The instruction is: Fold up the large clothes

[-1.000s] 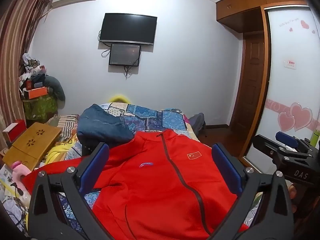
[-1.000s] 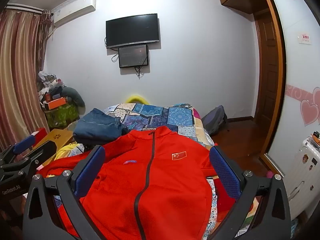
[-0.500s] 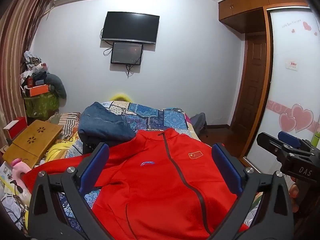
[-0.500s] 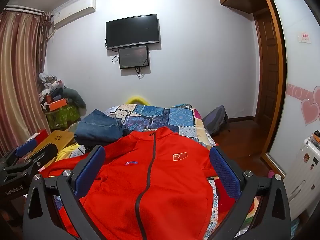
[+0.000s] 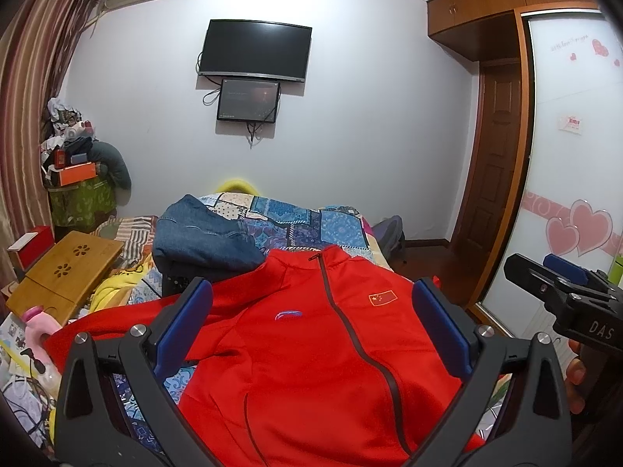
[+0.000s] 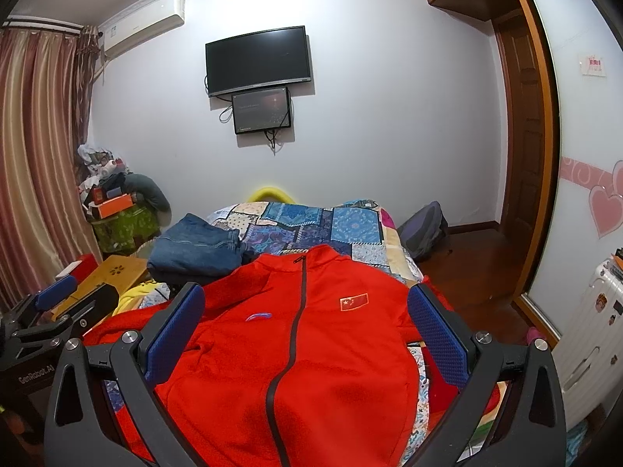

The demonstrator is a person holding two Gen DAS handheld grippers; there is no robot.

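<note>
On the bed point(image 5: 303, 225), covered with a blue patchwork quilt, a red zip-up jacket point(image 5: 311, 350) lay spread flat with its front facing up. Its collar pointed toward the far wall, and a dark zipper ran down its middle. A small flag patch point(image 5: 383, 297) sat on one side of the chest and a small logo on the other. One sleeve stretched out across the bed toward the side with the curtain point(image 6: 35, 155).

Beyond the jacket's collar, a folded pile of blue jeans point(image 5: 202, 237) rested on the quilt, just beside the jacket's shoulder. Past the bed, a dark television point(image 6: 259, 60) hung on the white wall with a smaller screen point(image 6: 261, 110) directly beneath it.

The left gripper point(image 5: 311, 327) hovered above the near part of the jacket, its two blue-padded fingers spread wide apart and holding nothing. The right gripper point(image 6: 305, 330) hovered over the jacket too, its fingers likewise wide apart and empty. Neither gripper touched the fabric.

Beside the bed on the curtain side stood a low wooden lap table point(image 5: 66, 268). On the opposite side of the bed, a grey backpack point(image 6: 424, 227) leaned on the wooden floor near a brown door point(image 6: 521, 124).
</note>
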